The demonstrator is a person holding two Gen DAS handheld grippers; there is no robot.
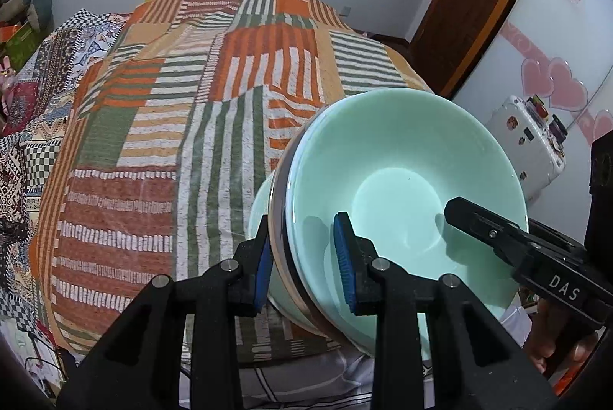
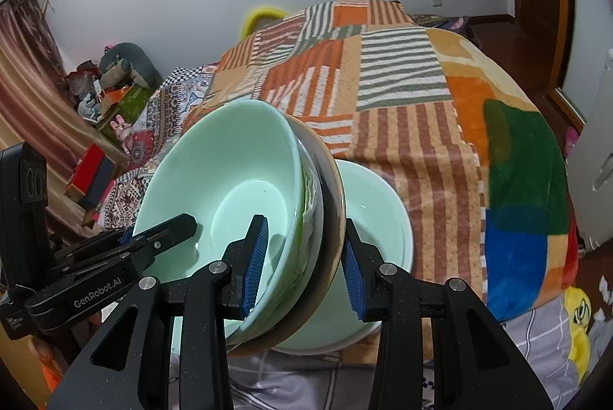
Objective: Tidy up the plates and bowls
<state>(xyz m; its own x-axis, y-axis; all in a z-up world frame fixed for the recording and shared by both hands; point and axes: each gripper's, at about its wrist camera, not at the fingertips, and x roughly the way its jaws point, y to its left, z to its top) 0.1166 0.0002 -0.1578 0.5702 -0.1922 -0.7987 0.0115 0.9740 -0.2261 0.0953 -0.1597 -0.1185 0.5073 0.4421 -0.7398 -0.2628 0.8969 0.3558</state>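
Bowls point(image 1: 402, 180) in pale green, stacked with a dark-rimmed plate point(image 2: 331, 218), hang tilted over the near edge of the bed point(image 1: 191, 103), above another pale green bowl point(image 2: 379, 218). Left tongs point(image 1: 304, 257) pinch the stack's rim on one side, narrowly parted, angled downward. Right tongs point(image 2: 302, 264) clamp the opposite rim likewise, one blue pad inside the top bowl, one behind the plate.

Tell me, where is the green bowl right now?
The green bowl tops a stack of dishes gripped on opposite rims by both tongs, above the striped blanket's near edge.
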